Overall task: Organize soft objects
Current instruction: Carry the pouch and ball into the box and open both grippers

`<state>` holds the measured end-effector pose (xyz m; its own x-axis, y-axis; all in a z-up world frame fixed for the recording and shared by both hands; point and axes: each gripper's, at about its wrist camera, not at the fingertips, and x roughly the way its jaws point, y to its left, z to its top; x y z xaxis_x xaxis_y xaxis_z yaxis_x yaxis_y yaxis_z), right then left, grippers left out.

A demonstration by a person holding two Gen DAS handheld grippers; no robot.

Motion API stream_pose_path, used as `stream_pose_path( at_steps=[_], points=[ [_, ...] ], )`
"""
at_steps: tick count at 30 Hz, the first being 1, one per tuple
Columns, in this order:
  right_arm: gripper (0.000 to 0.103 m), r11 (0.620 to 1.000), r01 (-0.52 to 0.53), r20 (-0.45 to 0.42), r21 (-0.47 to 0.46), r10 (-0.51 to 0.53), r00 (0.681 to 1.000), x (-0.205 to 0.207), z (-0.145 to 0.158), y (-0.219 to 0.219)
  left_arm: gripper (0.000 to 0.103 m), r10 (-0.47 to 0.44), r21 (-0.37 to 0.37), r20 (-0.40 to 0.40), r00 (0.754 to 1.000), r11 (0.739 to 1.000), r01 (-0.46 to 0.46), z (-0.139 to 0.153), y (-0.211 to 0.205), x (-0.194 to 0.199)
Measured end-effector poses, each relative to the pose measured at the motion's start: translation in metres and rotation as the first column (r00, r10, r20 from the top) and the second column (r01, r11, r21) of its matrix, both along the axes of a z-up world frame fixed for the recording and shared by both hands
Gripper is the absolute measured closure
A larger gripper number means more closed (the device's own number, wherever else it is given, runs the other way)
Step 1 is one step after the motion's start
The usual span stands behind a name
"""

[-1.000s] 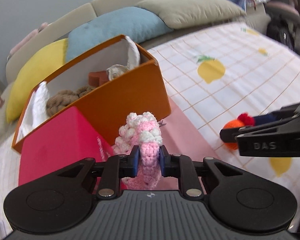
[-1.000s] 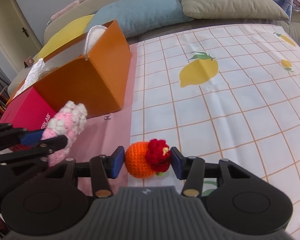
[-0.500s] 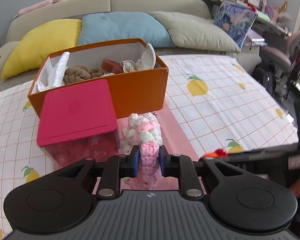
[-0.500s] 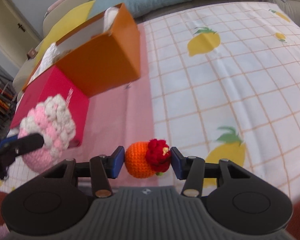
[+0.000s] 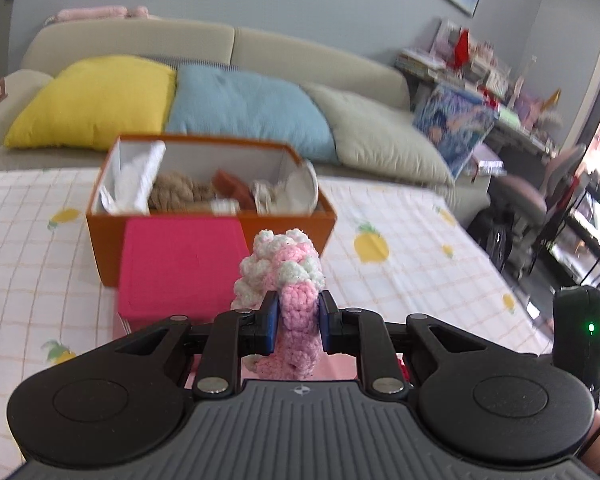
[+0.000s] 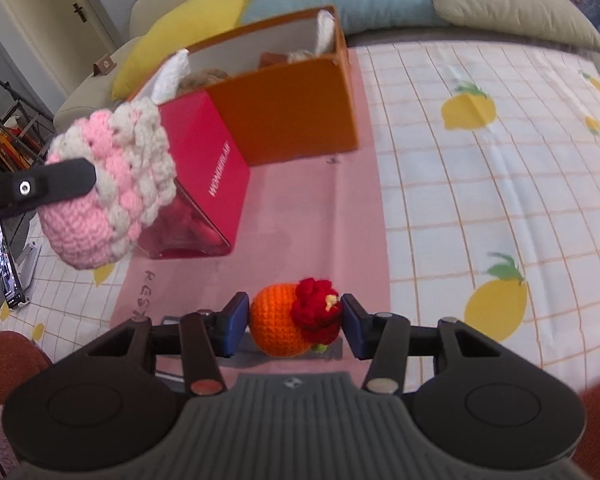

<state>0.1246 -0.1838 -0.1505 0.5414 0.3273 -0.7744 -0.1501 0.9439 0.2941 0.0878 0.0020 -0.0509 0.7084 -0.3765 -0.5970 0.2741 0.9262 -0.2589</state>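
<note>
My left gripper (image 5: 298, 326) is shut on a pink and white crochet toy (image 5: 284, 268), held in the air in front of the boxes; the toy also shows at the left of the right wrist view (image 6: 112, 184). My right gripper (image 6: 294, 326) is shut on an orange crochet ball with a red flower (image 6: 284, 320), held above the pink mat (image 6: 300, 216). The open orange box (image 5: 112, 236) holds several soft items. A closed pink box (image 5: 180, 268) stands against its front.
The boxes stand on a lemon-print cloth (image 6: 480, 184). A sofa with yellow (image 5: 96, 100), blue (image 5: 244, 108) and beige (image 5: 380, 140) cushions runs behind. A phone on a stand (image 6: 6, 264) is at the left edge. An office chair (image 5: 540, 196) and shelves are at the right.
Both grippers have risen and drawn back from the boxes, each keeping hold of its toy. The orange box's inside now shows more fully in the left wrist view.
</note>
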Motion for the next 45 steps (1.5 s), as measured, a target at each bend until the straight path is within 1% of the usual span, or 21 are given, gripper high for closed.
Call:
stream_pose_path(
  at_steps=[4,8,13,17,20,23,26,29,31,35,36,39,41,42,45],
  points=[
    [0.053,1.0,-0.004,0.064,-0.01,0.005,0.998,0.012,0.025,0.006,0.081,0.036,-0.007,0.047,0.998,0.999,-0.036,0.014,0.014,0.012],
    [0.053,1.0,-0.017,0.128,-0.017,0.019,0.992,0.032,0.049,0.014,0.081,0.069,-0.005,0.071,0.995,0.998,-0.069,0.025,0.028,0.03],
    [0.053,0.998,-0.042,0.202,-0.04,0.049,0.978,0.064,0.075,0.027,0.081,0.074,0.021,0.101,0.992,0.997,-0.077,0.037,0.037,0.055],
    [0.053,0.995,-0.071,0.259,-0.064,0.085,0.962,0.092,0.091,0.038,0.081,0.079,0.015,0.104,0.991,0.997,-0.081,0.044,0.048,0.081],
    [0.053,0.993,-0.092,0.275,-0.079,0.11,0.955,0.121,0.096,0.046,0.081,0.093,-0.004,0.07,0.993,0.996,-0.093,0.041,0.056,0.11],
    [0.053,0.992,-0.093,0.247,-0.079,0.11,0.963,0.153,0.092,0.051,0.081,0.094,-0.03,0.012,0.996,0.995,-0.093,0.031,0.061,0.139],
    [0.053,0.994,-0.096,0.203,-0.058,0.106,0.973,0.182,0.081,0.056,0.081,0.074,-0.054,-0.036,0.997,0.996,-0.076,0.019,0.063,0.165],
    [0.053,0.991,-0.107,0.171,-0.083,0.12,0.978,0.205,0.067,0.065,0.081,0.046,-0.068,-0.089,0.995,0.996,-0.052,0.003,0.058,0.189],
    [0.053,0.985,-0.123,0.148,-0.123,0.14,0.979,0.216,0.056,0.072,0.081,0.033,-0.057,-0.131,0.991,0.998,-0.041,-0.008,0.05,0.201],
    [0.053,0.97,-0.148,0.113,-0.194,0.172,0.979,0.229,0.037,0.079,0.081,0.018,-0.018,-0.171,0.985,1.0,-0.021,-0.029,0.04,0.216],
    [0.053,0.968,-0.147,0.106,-0.201,0.171,0.98,0.232,0.034,0.079,0.08,0.011,-0.013,-0.178,0.984,1.0,-0.014,-0.034,0.037,0.219],
    [0.053,0.967,-0.138,0.085,-0.214,0.159,0.984,0.239,0.025,0.077,0.08,-0.007,0.057,-0.189,0.982,0.998,0.018,-0.046,0.024,0.225],
    [0.053,0.969,-0.13,0.077,-0.209,0.149,0.986,0.241,0.02,0.074,0.079,-0.015,0.08,-0.205,0.979,0.996,0.032,-0.053,0.018,0.227],
    [0.053,0.969,-0.13,0.075,-0.208,0.148,0.986,0.242,0.019,0.074,0.077,-0.019,0.08,-0.215,0.976,0.996,0.037,-0.055,0.017,0.229],
    [0.052,0.967,-0.14,0.079,-0.214,0.16,0.984,0.242,0.02,0.071,0.073,-0.033,0.043,-0.251,0.967,0.998,0.045,-0.058,0.019,0.232]
  ],
)
